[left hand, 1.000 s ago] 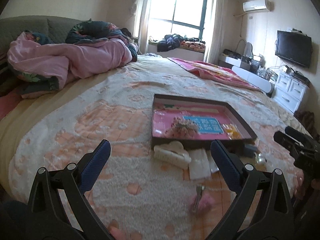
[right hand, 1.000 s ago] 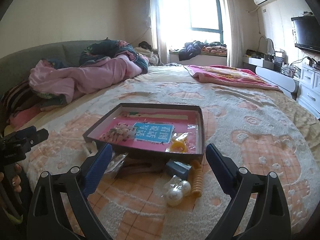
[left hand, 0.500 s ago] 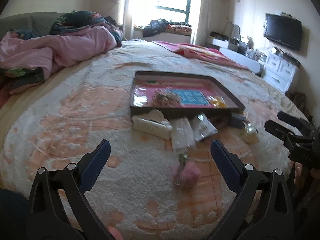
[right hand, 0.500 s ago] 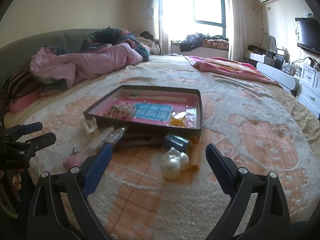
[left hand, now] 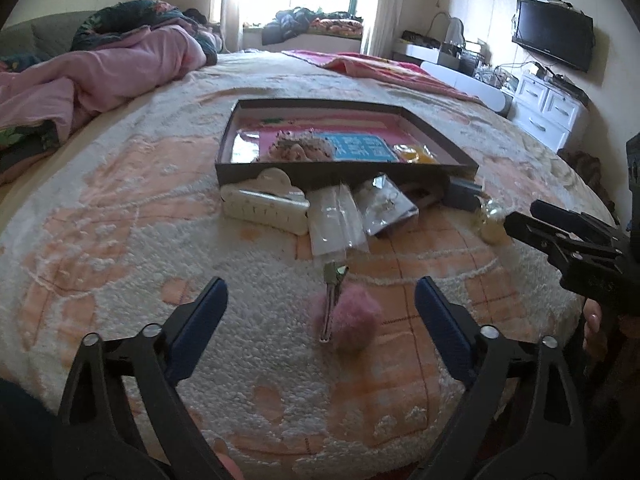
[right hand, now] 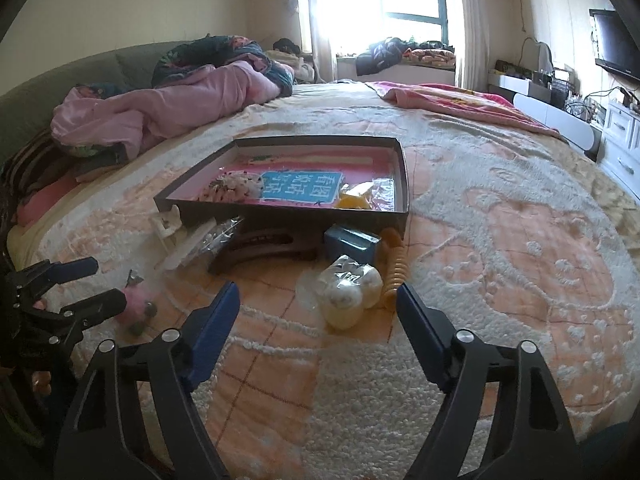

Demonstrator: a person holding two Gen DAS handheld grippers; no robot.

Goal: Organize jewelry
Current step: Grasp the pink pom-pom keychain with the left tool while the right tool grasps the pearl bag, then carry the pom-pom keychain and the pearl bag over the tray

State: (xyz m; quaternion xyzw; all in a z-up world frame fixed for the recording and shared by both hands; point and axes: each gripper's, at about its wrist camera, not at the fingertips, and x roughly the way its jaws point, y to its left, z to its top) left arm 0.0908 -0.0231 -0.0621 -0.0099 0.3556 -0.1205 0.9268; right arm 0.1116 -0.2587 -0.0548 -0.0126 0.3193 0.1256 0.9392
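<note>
A dark shallow tray (left hand: 344,174) (right hand: 280,212) with a pink floor lies on the bed and holds a flowery hair piece (left hand: 298,148) and a yellow item (left hand: 414,154). In front of it lie a white claw clip (left hand: 264,204), clear packets (left hand: 340,220), a pink pom-pom clip (left hand: 348,316) (right hand: 134,304), a bag of pearl balls (right hand: 348,292), a blue box (right hand: 352,242), an orange coil (right hand: 394,272) and a dark claw clip (right hand: 260,250). My left gripper (left hand: 320,304) is open just short of the pom-pom clip. My right gripper (right hand: 318,308) is open just short of the pearl bag.
The bed has a fluffy cream and orange cover (left hand: 120,220). A pink quilt (left hand: 100,76) is piled at the far left. White drawers (left hand: 548,108) and a wall TV (left hand: 554,34) stand at the right. The bed's front edge is close below both grippers.
Both grippers have tilted down and moved closer to the loose items in front of the tray. The pom-pom clip and pearl bag now lie near the fingertips. Both stay open.
</note>
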